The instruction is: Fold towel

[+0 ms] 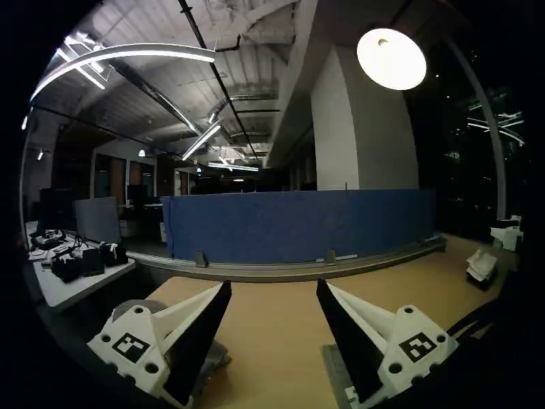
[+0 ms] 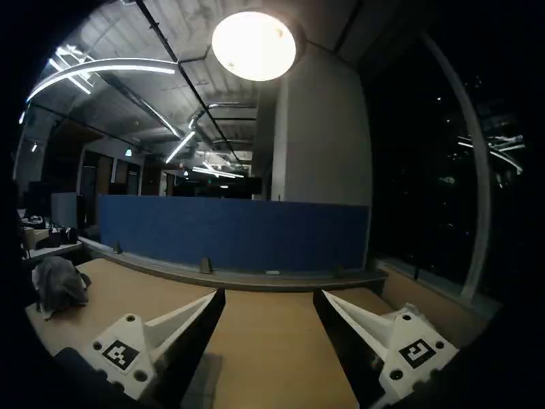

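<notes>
We see the soft grey towel (image 2: 60, 285) crumpled into a rounded heap at the smooth wooden desk's (image 2: 272, 354) left edge, its long axis untellable, while the left gripper (image 1: 273, 282) and right gripper (image 2: 269, 292) spread their white wedge-shaped fingers wide toward a blue felt divider (image 2: 231, 235).

Left gripper (image 1: 273, 282) and right gripper (image 2: 269, 292): white wedge fingers (image 1: 174, 319), black inner faces, dark screws (image 1: 103, 337) around each square marker (image 1: 131, 346).
</notes>
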A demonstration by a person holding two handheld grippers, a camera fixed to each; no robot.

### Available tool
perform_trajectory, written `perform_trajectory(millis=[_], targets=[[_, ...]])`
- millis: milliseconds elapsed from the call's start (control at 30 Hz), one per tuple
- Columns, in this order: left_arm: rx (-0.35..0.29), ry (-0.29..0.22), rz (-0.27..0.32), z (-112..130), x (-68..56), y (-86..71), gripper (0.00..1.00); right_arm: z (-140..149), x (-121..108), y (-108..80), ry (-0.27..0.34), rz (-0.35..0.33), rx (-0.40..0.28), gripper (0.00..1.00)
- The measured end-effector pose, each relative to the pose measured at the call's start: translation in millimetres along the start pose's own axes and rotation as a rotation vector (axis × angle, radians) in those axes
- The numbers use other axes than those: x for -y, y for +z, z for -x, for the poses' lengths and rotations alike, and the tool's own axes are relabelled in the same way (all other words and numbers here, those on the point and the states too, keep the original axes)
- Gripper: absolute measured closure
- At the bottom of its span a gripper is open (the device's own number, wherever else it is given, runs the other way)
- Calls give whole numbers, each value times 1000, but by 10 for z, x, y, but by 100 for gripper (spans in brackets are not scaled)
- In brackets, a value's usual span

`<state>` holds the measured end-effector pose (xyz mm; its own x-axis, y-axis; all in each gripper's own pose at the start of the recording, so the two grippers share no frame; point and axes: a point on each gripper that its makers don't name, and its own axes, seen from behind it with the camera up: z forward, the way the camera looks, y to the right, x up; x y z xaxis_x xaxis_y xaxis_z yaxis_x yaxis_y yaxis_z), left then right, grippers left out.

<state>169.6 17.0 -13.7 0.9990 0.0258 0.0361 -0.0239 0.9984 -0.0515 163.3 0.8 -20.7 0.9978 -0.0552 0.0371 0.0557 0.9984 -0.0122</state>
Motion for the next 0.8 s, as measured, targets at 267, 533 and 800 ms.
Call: perform_trajectory(millis=[267, 533, 800], targets=[[123, 45, 182, 201, -390, -44, 7, 189, 262, -77, -6, -130, 140, 0], [245, 126, 372, 464, -751, -192, 7, 372, 591, -230, -43, -313, 284, 0], [341, 115, 483, 668, -952, -306, 7, 529, 835, -407, -85, -453, 396, 0]])
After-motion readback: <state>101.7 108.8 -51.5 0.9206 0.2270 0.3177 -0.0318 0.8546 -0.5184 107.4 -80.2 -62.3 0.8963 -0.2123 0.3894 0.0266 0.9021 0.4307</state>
